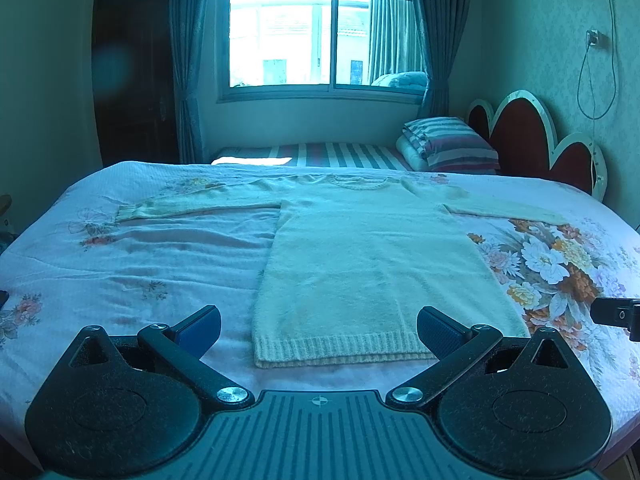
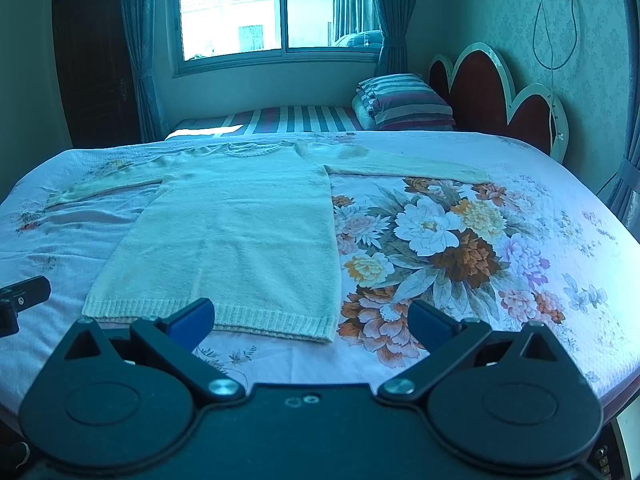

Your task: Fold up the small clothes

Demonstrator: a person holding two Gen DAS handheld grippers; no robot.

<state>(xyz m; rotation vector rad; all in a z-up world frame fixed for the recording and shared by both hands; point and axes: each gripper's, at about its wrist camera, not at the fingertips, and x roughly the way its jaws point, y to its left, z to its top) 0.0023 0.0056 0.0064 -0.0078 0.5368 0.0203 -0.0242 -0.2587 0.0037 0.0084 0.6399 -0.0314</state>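
Sweater (image 1: 360, 264) flat on floral bedspread (image 1: 160, 264), unobstructed; striped pillow (image 1: 452, 144) beyond; both hand-held grippers wide open, empty.

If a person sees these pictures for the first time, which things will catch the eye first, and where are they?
First comes the cream knitted sweater, spread flat on the floral bedspread with both sleeves stretched out to the sides. Next are the two open tools, the left tool over the sweater's ribbed hem and the right tool near its right corner. Behind, a bright window glows above a striped pillow.
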